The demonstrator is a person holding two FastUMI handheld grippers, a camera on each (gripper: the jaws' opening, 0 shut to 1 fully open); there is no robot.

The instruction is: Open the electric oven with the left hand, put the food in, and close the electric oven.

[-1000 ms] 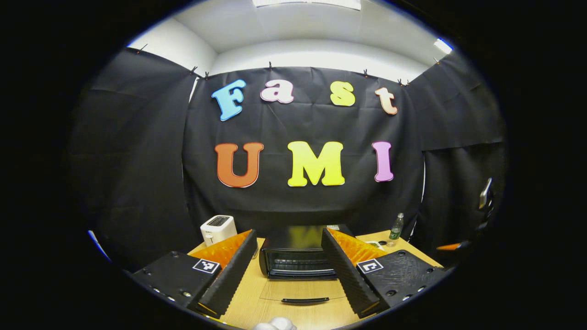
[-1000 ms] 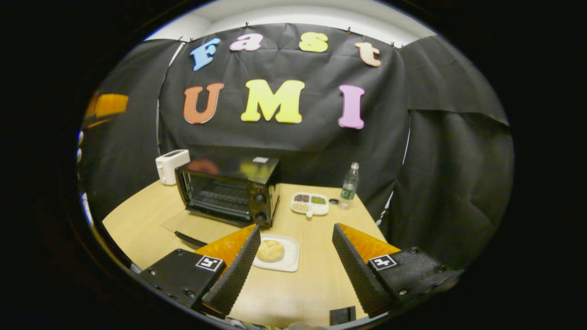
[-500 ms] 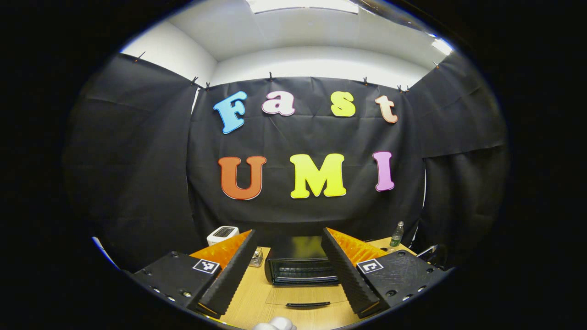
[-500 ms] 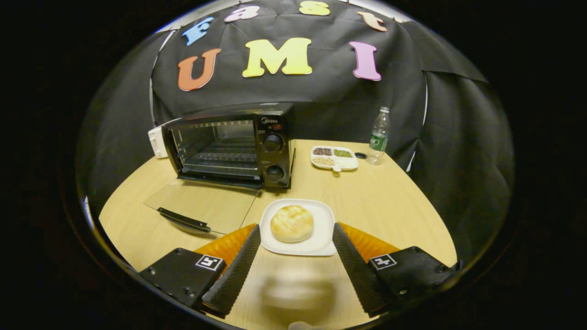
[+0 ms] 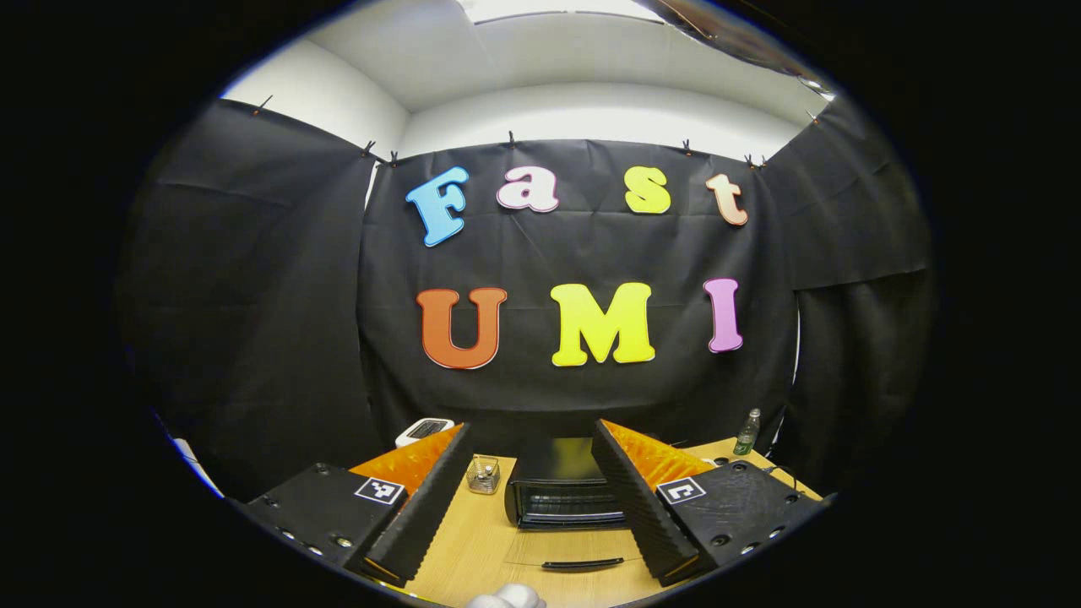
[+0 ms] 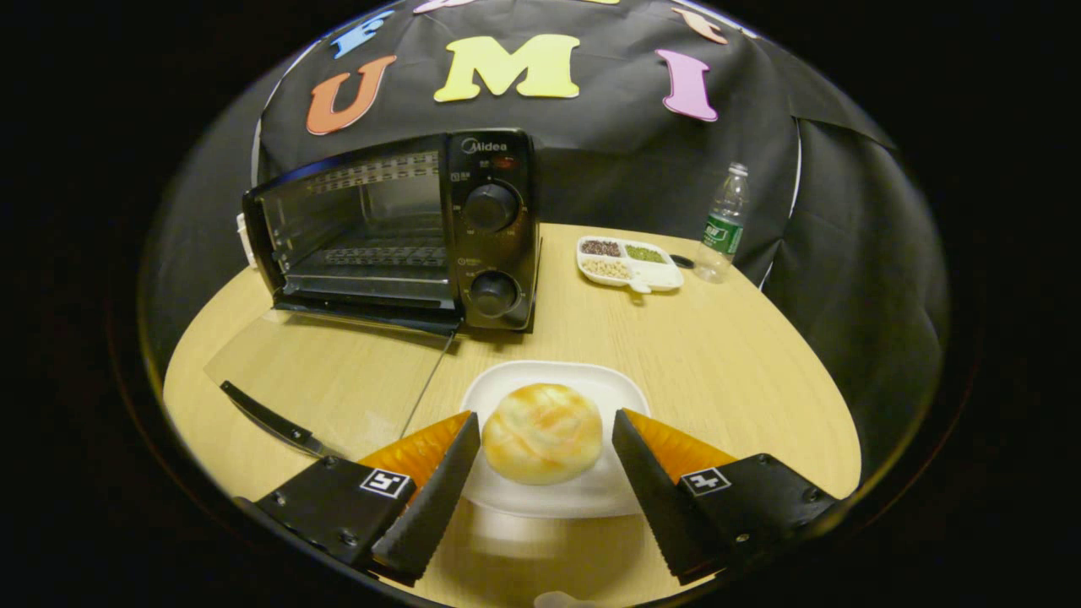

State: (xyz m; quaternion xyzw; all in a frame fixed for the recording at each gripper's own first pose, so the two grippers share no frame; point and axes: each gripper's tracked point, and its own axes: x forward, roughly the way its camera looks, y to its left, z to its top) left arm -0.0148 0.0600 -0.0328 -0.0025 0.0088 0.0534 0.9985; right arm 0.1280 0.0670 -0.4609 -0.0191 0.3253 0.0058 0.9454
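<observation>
Oven point(image 6: 397, 232) on table point(image 6: 743, 355), door point(image 6: 338, 380) already down flat. Bun point(image 6: 542, 432) on plate point(image 6: 553, 498), not yet gripped; right gripper point(image 6: 545, 481) fingers wide either side. Left gripper point(image 5: 528, 498) fingers wide, empty. Left: grasp, load, close.

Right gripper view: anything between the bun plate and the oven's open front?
Only bare table and the corner of the folded-down glass door. Nothing stands between the plate with the bun and the oven, per the right gripper view.
</observation>
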